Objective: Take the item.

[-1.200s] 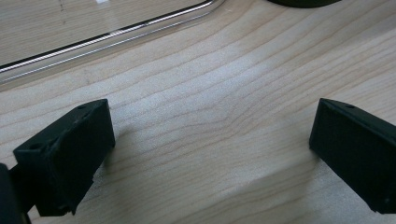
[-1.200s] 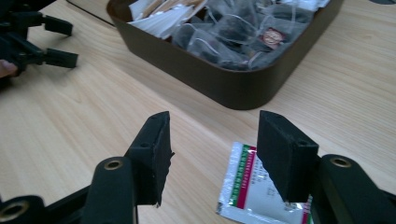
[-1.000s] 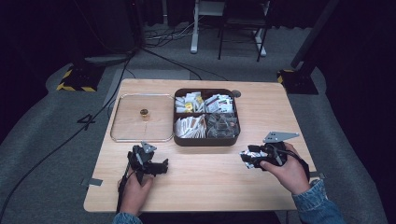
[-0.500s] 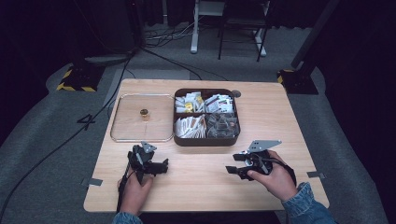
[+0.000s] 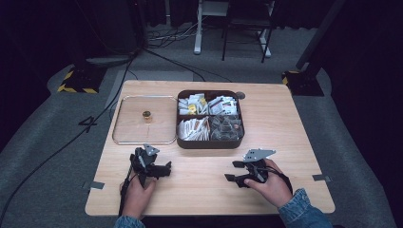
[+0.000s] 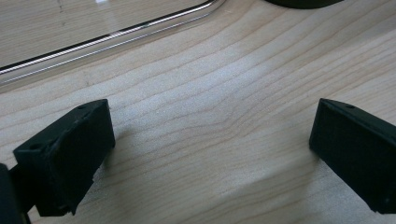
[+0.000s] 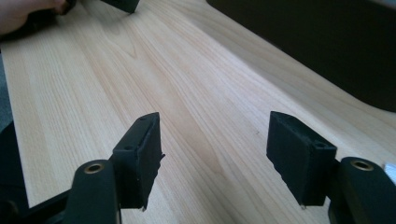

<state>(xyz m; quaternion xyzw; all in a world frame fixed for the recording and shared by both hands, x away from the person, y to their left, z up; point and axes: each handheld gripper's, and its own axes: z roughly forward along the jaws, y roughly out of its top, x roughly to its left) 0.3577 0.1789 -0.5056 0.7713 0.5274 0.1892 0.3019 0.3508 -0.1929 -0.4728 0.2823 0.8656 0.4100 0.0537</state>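
My left gripper rests low on the wooden table near the front left, held in a hand, its jaws pointing right. In the left gripper view it stands open over bare wood. My right gripper sits at the front right in the other hand, jaws pointing left toward the left one. It is open too, with only wood between its fingers. A dark divided box of small packets stands at the table's centre, just beyond both grippers.
A clear shallow tray lies left of the box with one small brown object on it; its rim runs just ahead of the left jaws. The box's dark wall rises to the right of the right jaws. A small round disc lies behind the box.
The right gripper has moved left and nearer the front edge, turning its jaws toward the left gripper. The left gripper has stayed put.
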